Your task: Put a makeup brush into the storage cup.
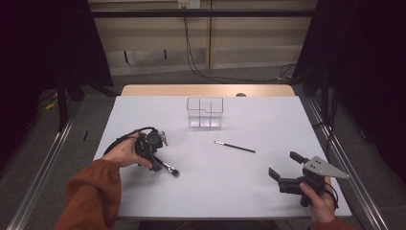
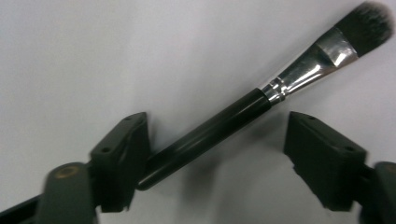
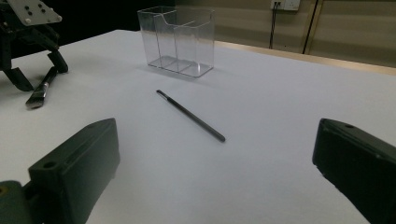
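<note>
The flat brush (image 2: 261, 95) is straddled by the left gripper (image 1: 154, 163), not yet clamped, at the table's (image 1: 201, 191) eight o'clock near its left edge. The right gripper (image 1: 283, 165) is held released at four o'clock, bare tabletop between them.

Table (image 1: 143, 110): flat pale grey-white top, with a strip of light wood showing along its far edge. Lying directly on it: a clear plastic compartmented organiser (image 1: 205, 112), upright near the far middle; a thin black liner brush (image 1: 234, 147) flat near the centre; a flat foundation brush (image 1: 168, 168) with black handle and silver ferrule at the near left, well apart from the liner brush.
</note>
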### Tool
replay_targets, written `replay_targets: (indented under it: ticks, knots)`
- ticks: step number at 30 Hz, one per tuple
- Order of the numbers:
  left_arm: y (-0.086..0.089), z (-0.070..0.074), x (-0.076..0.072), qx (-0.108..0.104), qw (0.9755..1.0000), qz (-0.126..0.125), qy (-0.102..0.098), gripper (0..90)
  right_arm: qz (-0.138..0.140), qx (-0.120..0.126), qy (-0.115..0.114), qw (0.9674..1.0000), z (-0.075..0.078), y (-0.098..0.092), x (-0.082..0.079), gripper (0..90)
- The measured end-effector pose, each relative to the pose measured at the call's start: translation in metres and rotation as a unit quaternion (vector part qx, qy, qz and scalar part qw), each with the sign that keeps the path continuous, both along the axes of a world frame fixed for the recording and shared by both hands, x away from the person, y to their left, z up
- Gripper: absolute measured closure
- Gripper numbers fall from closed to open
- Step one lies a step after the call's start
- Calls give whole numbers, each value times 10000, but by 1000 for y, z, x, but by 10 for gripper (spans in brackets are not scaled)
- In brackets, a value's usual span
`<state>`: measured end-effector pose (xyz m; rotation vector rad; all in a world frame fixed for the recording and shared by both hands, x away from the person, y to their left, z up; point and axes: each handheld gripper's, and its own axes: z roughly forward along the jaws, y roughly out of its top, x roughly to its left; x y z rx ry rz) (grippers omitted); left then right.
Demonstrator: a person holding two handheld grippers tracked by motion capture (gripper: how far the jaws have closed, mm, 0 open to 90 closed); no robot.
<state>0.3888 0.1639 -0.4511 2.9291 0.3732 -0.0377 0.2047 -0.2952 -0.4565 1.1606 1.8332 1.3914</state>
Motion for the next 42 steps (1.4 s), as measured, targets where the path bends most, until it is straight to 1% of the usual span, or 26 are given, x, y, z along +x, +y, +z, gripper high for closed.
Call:
replay_targets:
  ticks: [1,3,4,5,7,10,11,12,14,15,16,17,18,19,20,22,24,25,27,28,30,34,37,38,40,42]
  knots:
    - [0,1,0,5,10000,-13,37,268,0,0,0,10000,0,0,0,0]
    - [1,2,-1,-33,10000,-1,-20,355,4,-27,-1,10000,0,-1,1,0]
    - [1,2,0,-35,10000,14,48,371,12,-32,3,10000,0,-1,1,0]
    - [0,2,-1,-24,10000,57,-43,389,17,-41,-1,10000,0,-1,1,0]
    - [0,2,-2,-20,10000,66,-42,396,20,-47,-2,10000,0,0,1,0]
    - [1,3,-3,-57,9999,91,15,442,32,-54,2,10000,0,0,1,0]
    - [1,3,-3,-53,9999,93,32,460,37,-58,-1,10000,0,0,1,0]
    - [1,3,-4,-55,9999,125,-15,480,27,-46,-1,10000,0,0,0,0]
    - [1,4,-4,-28,9999,121,35,517,18,-47,0,10000,0,-1,0,0]
    - [1,4,-3,-29,9999,132,75,562,16,-41,10,10000,0,-1,1,0]
    - [1,4,-3,-30,9999,136,73,562,16,-41,10,10000,0,-1,1,0]
    - [2,4,-3,-40,9999,140,26,576,20,-41,14,10000,-1,-1,1,0]
    - [2,4,-3,-52,9998,161,80,586,27,-39,18,10000,-1,-1,1,0]
    - [2,4,-3,-15,9999,146,43,596,28,-41,17,10000,-1,-1,1,0]
    - [1,5,-3,-7,9999,152,49,604,27,-40,17,10000,-1,-1,1,0]
    - [1,5,-4,-17,9998,175,81,629,26,-36,16,10000,-1,-1,1,0]
    - [1,5,-5,-14,9998,181,45,657,20,-43,23,10000,-1,-1,1,0]
    - [1,5,-5,-21,9998,172,84,668,8,-33,31,10000,-1,0,1,0]
    - [1,5,-6,-28,9998,179,72,716,19,-79,87,9999,-2,0,1,0]
    - [1,5,-6,-32,9998,177,85,716,19,-79,87,9999,-2,0,1,0]
    - [2,5,-6,-45,9997,195,116,786,13,-78,92,9999,-2,0,2,0]
    - [2,5,-6,-20,9996,230,132,795,14,-72,89,9999,-2,0,2,0]
    - [1,5,-7,-34,9995,288,107,797,10,-71,97,9999,-2,0,2,0]
    - [1,5,-7,-27,9995,294,77,798,11,-77,88,9999,-2,0,1,0]
    - [2,6,-7,-21,9996,284,82,798,19,-70,86,9999,-2,0,1,0]
    - [3,6,-8,-81,9993,350,49,798,27,-80,86,9999,-2,0,1,0]
